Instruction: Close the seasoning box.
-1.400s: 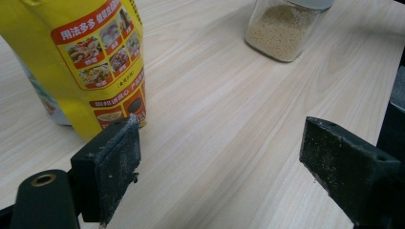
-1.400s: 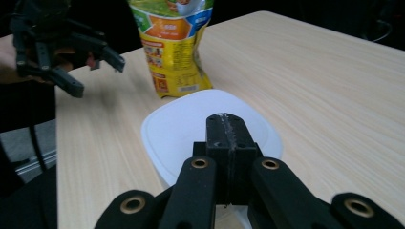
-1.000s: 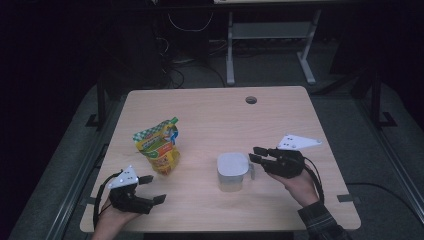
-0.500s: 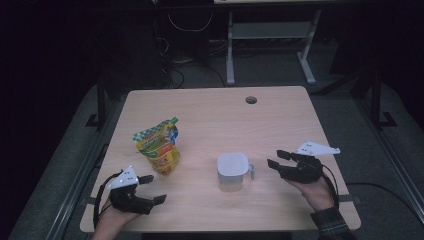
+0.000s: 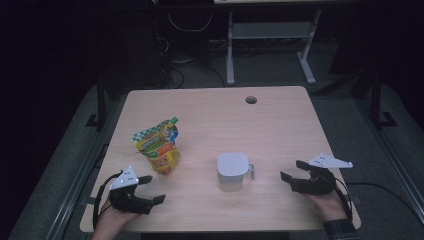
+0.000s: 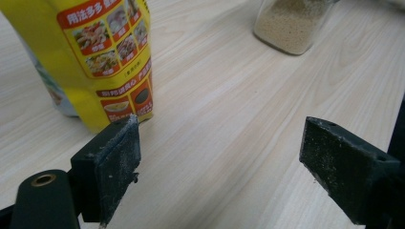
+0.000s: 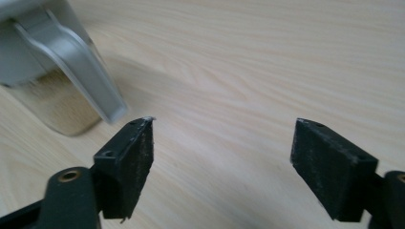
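While both hands are resting at the near edge of the table (image 5: 280, 125), the left gripper (image 5: 151, 189) and right gripper (image 5: 292, 170) are holding their fingers spread and empty, with the lidded container (image 5: 233, 171) sitting between them and the yellow pouch (image 5: 159, 146) standing farther left.
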`<action>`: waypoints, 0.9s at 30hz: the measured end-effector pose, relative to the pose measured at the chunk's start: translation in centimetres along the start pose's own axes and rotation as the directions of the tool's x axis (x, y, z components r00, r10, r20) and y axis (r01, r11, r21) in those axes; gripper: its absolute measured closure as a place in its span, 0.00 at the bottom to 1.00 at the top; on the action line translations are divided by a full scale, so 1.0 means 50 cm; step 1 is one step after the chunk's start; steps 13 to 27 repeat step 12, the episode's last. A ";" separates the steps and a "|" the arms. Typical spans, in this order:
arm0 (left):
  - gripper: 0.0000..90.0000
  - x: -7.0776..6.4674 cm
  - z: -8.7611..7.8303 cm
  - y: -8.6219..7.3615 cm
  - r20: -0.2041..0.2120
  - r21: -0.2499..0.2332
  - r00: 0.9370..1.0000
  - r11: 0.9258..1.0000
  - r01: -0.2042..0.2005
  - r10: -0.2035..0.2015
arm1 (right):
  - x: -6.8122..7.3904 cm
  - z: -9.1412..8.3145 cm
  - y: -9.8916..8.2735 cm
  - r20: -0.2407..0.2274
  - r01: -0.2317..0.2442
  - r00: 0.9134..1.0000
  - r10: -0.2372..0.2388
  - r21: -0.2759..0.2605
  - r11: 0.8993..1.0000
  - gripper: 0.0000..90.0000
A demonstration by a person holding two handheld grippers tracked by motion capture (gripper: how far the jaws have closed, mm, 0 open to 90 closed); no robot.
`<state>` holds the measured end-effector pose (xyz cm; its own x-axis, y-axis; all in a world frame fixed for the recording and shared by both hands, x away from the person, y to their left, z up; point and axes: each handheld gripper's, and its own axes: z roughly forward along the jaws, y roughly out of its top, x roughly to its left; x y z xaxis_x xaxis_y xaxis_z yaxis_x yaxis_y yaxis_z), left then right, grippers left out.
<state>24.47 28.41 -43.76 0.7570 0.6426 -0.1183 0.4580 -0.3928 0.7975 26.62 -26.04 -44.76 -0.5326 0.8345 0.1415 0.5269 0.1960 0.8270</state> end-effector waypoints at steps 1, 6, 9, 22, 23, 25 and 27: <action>0.15 0.000 0.000 0.000 -0.001 0.000 1.000 1.000 0.001 -0.001 | -0.002 -0.001 -0.009 0.013 -0.002 1.000 0.001 0.005 1.000 0.21; 0.15 0.002 0.003 -0.003 -0.006 0.016 1.000 1.000 -0.006 0.006 | 0.000 0.003 -0.029 0.072 0.025 0.997 -0.028 0.038 0.999 0.16; 0.15 0.001 0.003 -0.002 -0.011 0.018 1.000 1.000 -0.005 0.005 | -0.002 0.006 -0.030 0.078 0.031 0.996 -0.034 0.039 0.999 0.15; 0.15 0.002 0.003 -0.002 -0.013 0.019 1.000 1.000 0.000 0.001 | -0.001 0.007 -0.028 0.073 0.031 0.997 -0.033 0.032 0.999 0.15; 0.15 0.002 0.003 -0.002 -0.013 0.019 1.000 1.000 0.000 0.001 | -0.001 0.007 -0.028 0.073 0.031 0.997 -0.033 0.032 0.999 0.15; 0.15 0.002 0.003 -0.002 -0.013 0.019 1.000 1.000 0.000 0.001 | -0.001 0.007 -0.028 0.073 0.031 0.997 -0.033 0.032 0.999 0.15; 0.15 0.002 0.003 -0.002 -0.013 0.019 1.000 1.000 0.000 0.001 | -0.001 0.007 -0.028 0.073 0.031 0.997 -0.033 0.032 0.999 0.15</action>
